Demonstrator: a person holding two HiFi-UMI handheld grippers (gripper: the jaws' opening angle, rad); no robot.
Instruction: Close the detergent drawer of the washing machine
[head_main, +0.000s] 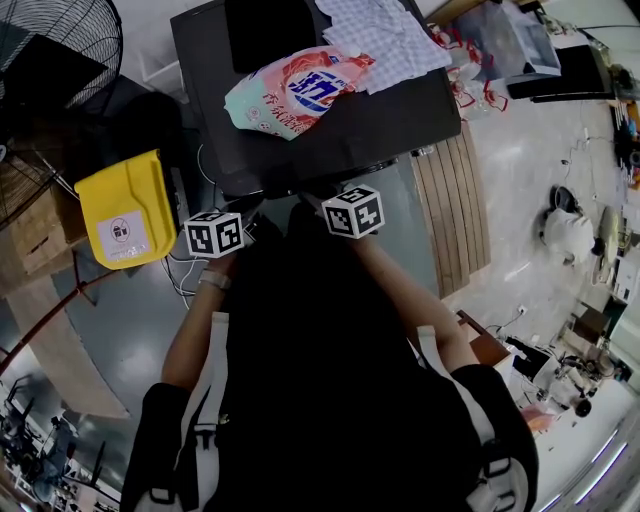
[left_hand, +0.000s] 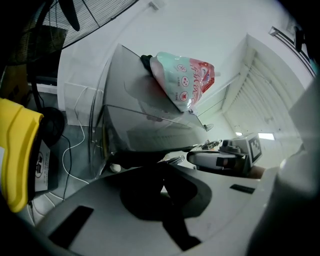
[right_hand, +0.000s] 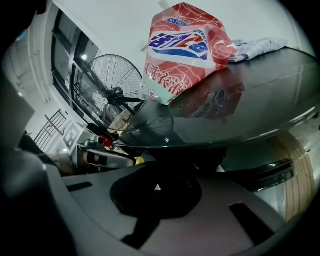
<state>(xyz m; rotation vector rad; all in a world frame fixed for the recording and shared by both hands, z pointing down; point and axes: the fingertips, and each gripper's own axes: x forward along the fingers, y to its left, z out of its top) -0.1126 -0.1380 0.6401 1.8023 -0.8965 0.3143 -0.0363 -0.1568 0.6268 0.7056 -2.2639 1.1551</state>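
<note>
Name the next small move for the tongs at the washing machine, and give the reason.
Probably nudge the right tongs forward, jaws shut, against the dark part jutting out under the washing machine's top, which may be the open drawer. Both the right tongs and the left tongs are shut, empty and close to the machine's front.

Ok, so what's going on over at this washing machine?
A person stands at the washing machine, holding the left gripper and right gripper side by side at its front edge. Both have their jaws together, with nothing between them. A detergent bag and a cloth lie on top. I can't make out the drawer itself.
</note>
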